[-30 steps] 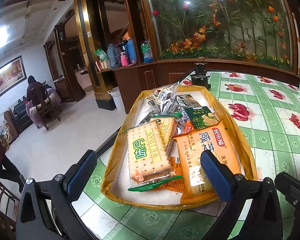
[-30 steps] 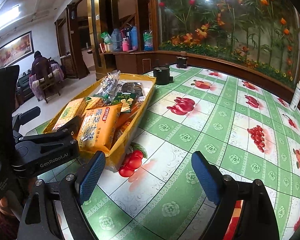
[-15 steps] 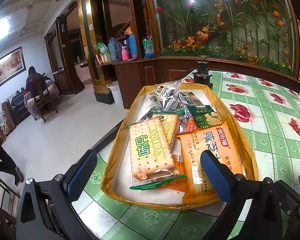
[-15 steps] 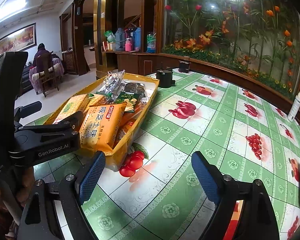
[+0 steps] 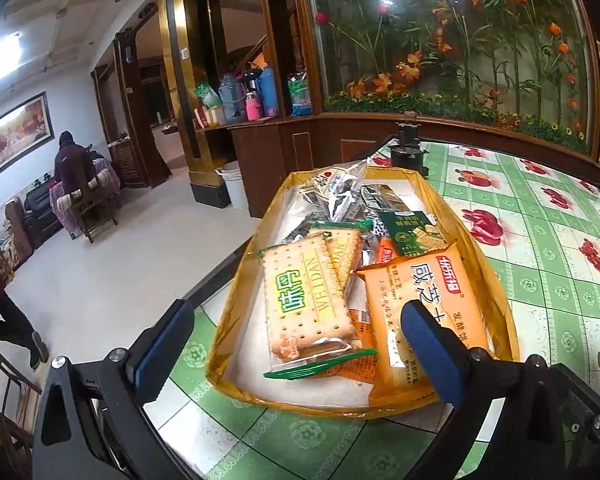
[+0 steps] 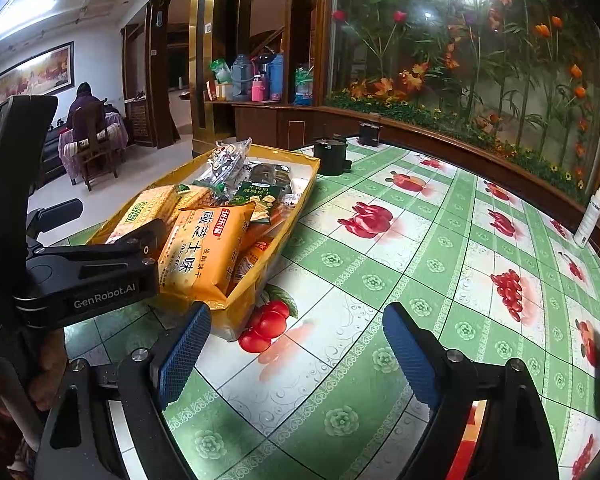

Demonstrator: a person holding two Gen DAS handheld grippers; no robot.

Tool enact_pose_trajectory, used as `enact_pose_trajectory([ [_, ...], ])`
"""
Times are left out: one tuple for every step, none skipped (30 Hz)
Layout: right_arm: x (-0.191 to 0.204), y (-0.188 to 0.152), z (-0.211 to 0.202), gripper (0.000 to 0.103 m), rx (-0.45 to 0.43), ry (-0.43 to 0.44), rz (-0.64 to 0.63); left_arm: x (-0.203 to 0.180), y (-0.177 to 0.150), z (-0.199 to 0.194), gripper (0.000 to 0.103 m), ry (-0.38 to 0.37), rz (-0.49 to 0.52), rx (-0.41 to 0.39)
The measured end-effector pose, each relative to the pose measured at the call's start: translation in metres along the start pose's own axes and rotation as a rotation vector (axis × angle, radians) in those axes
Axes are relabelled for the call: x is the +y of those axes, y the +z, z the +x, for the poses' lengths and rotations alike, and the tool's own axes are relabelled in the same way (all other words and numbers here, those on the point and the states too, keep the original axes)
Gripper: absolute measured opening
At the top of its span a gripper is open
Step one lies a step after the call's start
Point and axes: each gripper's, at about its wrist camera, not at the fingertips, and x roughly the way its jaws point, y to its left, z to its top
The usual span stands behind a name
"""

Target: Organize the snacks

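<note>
A yellow tray (image 5: 496, 280) of snacks sits at the table's left edge. In it lie a clear pack of Weidan crackers (image 5: 306, 300), an orange cracker bag (image 5: 428, 312), a dark green packet (image 5: 414, 232) and silver packets (image 5: 340, 188) at the far end. My left gripper (image 5: 296, 344) is open and empty, just above the tray's near end. My right gripper (image 6: 296, 348) is open and empty over bare tablecloth, right of the tray (image 6: 284, 228); the orange bag (image 6: 204, 252) and the left gripper's body (image 6: 92, 276) show there.
The table has a green checked cloth with fruit prints (image 6: 420, 264). A black pot (image 6: 331, 155) stands beyond the tray. A white bottle (image 6: 590, 216) stands at the far right. The table edge drops to the floor (image 5: 120, 264) on the left.
Both grippers have risen and tilted slightly; the tray sits a little lower and closer in both views. Both stay open and empty. The snacks have not moved.
</note>
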Motion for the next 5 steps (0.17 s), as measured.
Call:
enact_pose_trajectory([
  [0.0001,0.0,0.0,0.091,0.0,0.0,0.0,0.0007,-0.0003,0.0001,0.103,0.005,-0.003,-0.001],
  [0.0001,0.0,0.0,0.091,-0.001,0.0,0.0,0.0014,-0.0007,0.0006,0.103,0.009,-0.004,0.002],
  [0.0002,0.0,0.0001,0.091,-0.001,0.001,0.0,0.0022,-0.001,0.0012,0.103,0.007,-0.005,0.006],
  [0.0002,-0.0001,0.0001,0.091,-0.001,0.0,0.0,0.003,-0.0009,0.0021,0.103,0.0,-0.009,0.014],
  [0.0002,0.0,0.0001,0.091,-0.001,0.0,0.0,0.0039,-0.0009,0.0025,0.103,-0.006,-0.012,0.018],
])
